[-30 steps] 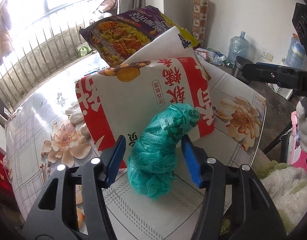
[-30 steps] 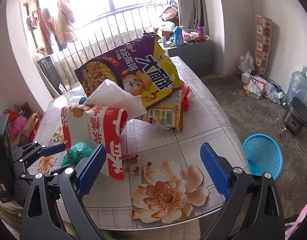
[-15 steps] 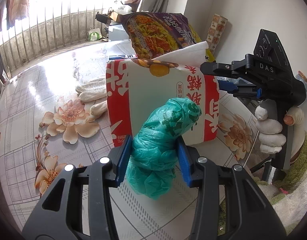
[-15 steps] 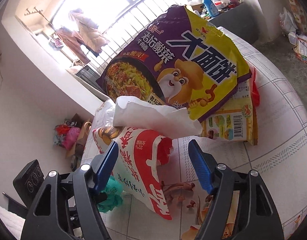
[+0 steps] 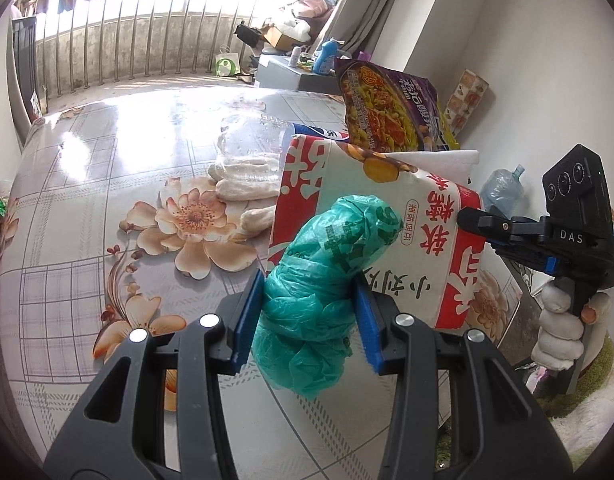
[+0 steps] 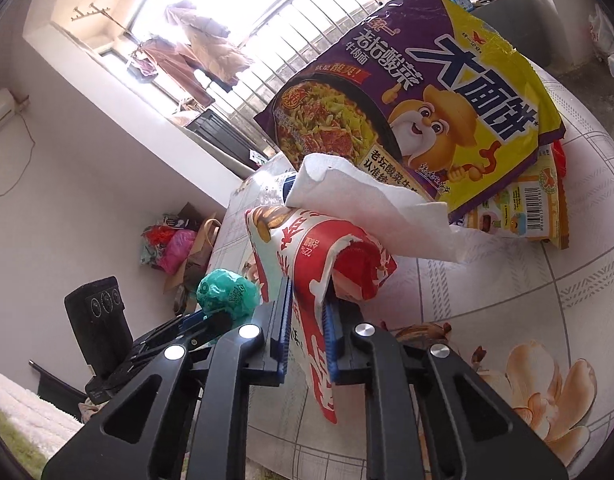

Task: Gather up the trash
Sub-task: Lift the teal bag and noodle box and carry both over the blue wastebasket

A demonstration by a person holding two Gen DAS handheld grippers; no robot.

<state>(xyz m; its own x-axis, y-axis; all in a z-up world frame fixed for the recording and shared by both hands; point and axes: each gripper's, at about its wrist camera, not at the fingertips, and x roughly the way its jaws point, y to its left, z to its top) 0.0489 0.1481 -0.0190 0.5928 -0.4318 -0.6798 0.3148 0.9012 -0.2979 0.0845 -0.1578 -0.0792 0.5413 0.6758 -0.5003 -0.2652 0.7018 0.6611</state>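
My left gripper (image 5: pixel 309 322) is clamped on the crumpled green plastic bag (image 5: pixel 327 280), both blue pads pressed into its sides, the bundle sticking up past them in front of the red-and-white snack bag (image 5: pixel 371 220). My right gripper (image 6: pixel 307 336) has just been closing and now pinches the near edge of that same red-and-white snack bag (image 6: pixel 319 280), the thin wrapper squeezed flat between the pads. Only the left wrist view shows my right hand (image 5: pixel 559 320), in a white glove, on the handle at the far right, and a clear plastic bottle (image 5: pixel 251 148) lying behind the snack bag beside pale, lumpy pieces (image 5: pixel 243 184) I cannot identify. Only the right wrist view shows the white tissue (image 6: pixel 371 208) draped over the snack bag's open top, the full front of the purple and yellow noodle packet (image 6: pixel 419 100) leaning behind it, and a flatter yellow packet with a barcode (image 6: pixel 519 208) under that. There the green bag (image 6: pixel 227 292) peeps out at the left, just beside the snack bag. Everything rests on the floral tablecloth (image 5: pixel 107 208). The snack bag blocks most of the noodle packet (image 5: pixel 387 112) from the left camera. A blue water jug (image 5: pixel 501 192) stands on the floor by the far wall.
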